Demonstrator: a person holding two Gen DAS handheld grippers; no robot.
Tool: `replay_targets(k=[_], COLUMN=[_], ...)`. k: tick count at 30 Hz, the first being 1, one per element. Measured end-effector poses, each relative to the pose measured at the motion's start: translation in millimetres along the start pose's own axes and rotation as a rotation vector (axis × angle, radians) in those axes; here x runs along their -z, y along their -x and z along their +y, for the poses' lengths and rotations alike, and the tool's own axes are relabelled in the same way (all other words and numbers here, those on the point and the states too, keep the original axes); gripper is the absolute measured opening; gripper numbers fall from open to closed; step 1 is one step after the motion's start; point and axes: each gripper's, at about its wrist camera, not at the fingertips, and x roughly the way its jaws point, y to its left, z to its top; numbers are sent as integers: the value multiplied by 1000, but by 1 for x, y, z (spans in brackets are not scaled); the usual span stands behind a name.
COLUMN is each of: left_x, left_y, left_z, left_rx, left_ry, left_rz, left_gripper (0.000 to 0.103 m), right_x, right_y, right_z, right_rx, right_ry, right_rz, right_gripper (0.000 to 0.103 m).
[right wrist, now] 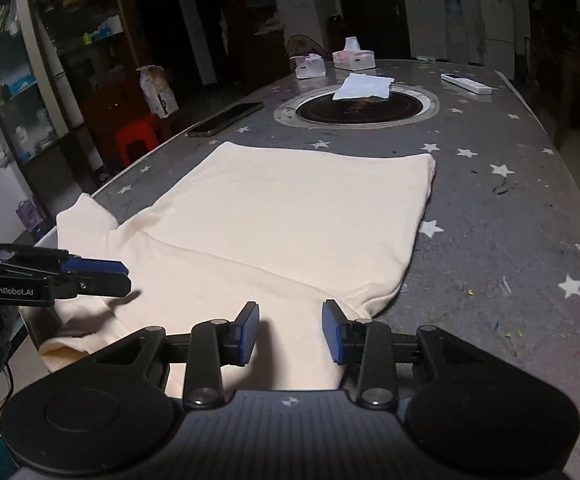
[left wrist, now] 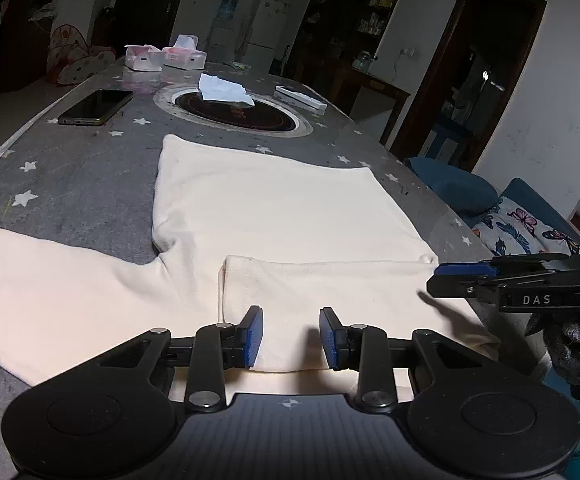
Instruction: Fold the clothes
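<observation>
A cream long-sleeved top point(left wrist: 270, 208) point(right wrist: 290, 208) lies flat on the grey star-patterned table point(left wrist: 70, 168) point(right wrist: 489, 220). One sleeve point(left wrist: 30, 272) stretches out to the left in the left wrist view. The other sleeve point(left wrist: 329, 280) is folded across the near part of the body. My left gripper point(left wrist: 291, 320) point(right wrist: 124, 276) hovers just over that folded sleeve, jaws apart, cloth showing flat in the gap. My right gripper point(right wrist: 290, 316) point(left wrist: 437, 278) stands over the near edge of the top, jaws apart, nothing pinched. A gloved hand holds each gripper.
Beyond the top a round cooktop point(left wrist: 236, 114) point(right wrist: 355, 108) is set into the table, with a crumpled tissue point(left wrist: 226, 89) on it. A phone point(left wrist: 96, 107) point(right wrist: 226, 119), a white remote point(left wrist: 301, 97) point(right wrist: 465, 83) and two tissue boxes point(left wrist: 184, 56) lie farther back. A blue sofa point(left wrist: 449, 184) flanks the table.
</observation>
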Motion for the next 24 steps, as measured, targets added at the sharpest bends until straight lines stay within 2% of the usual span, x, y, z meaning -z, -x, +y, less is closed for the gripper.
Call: replay_targets(k=[4,6,9,15,19,22,24], left_x=[0,1,1,-17,-29,-31,-29], left_y=[1,2,6,6,-8,-18,-17], left_z=[3,3,4,11,27,43,47], left_rx=[-5,-4,-13,-25,-52,-75,-88], left_ry=[14,19,16,21,89,155,157], left_rz=[-13,-15,-26,-86,-112,-92,-88], left_gripper=[34,34,34,35,36,36,34], right_x=[-2,-1,4,3,4,3,3], right_y=[5,1,-8,-6,-6,-6,-7], right_z=[12,16,17,20,21,21,21], right_rx=[0,-17,-13,-12,-10,-11,-11], right_ry=[51,63,71,74,68,66,68], right_rz=[-21,-8,20,21,20,21,24], right_gripper=[38,42,42,46,48,48,48])
